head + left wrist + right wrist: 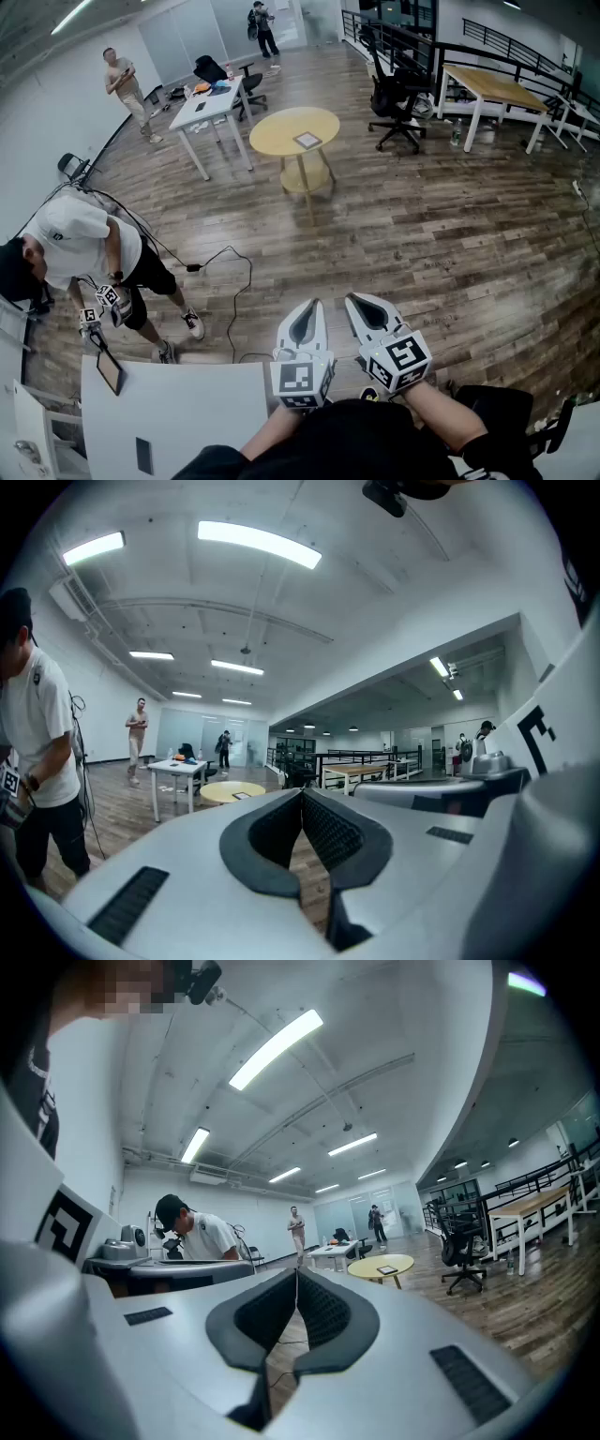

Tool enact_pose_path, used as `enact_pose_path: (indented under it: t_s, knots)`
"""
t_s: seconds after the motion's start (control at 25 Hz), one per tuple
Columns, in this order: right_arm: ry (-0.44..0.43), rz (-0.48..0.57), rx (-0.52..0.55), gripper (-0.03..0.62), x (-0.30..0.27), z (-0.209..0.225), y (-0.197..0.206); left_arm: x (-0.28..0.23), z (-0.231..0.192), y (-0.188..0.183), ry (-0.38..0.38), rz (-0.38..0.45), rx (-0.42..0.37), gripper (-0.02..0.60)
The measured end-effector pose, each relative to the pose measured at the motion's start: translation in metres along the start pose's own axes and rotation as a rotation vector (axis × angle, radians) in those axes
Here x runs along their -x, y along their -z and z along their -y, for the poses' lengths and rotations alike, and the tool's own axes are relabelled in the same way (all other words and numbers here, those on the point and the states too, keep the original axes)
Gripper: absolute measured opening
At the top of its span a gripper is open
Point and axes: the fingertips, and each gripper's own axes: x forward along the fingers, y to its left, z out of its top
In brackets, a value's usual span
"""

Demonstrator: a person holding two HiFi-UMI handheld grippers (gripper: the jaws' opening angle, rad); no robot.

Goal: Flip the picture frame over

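Both grippers, left [314, 307] and right [354, 302], are closed on nothing, side by side at 6 o'clock. The picture frame [307, 140] lies far off at 12 on the round yellow counter [275, 133]. Only the head view catches the forearms [448, 411].

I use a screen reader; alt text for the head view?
The left gripper and right gripper, both shut and empty, point side by side toward a round yellow table bearing a picture frame. A person in white bends at left.
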Motion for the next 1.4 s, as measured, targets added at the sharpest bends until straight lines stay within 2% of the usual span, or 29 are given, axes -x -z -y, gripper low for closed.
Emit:
enact_pose_path:
  t_s: [0.56,1.04,1.2,1.4]
  knots:
    - [-0.022,-0.012,0.013,0.020,-0.008,-0.021,0.006,0.011,-0.017,0.009,0.005,0.009,0.001,0.023]
    - [0.005,0.017,0.018,0.020,-0.025,-0.040,0.010,0.041,-0.086,0.016,-0.062,0.001,0.059,0.023]
    - [0.021,-0.003,0.020,0.019,-0.034,-0.050,0.011,0.050,-0.108,0.023,-0.079,0.000,0.065,0.023]
    - [0.010,0.000,0.004,0.019,-0.045,-0.054,0.014,0.044,-0.117,0.022,-0.087,-0.002,0.072,0.023]
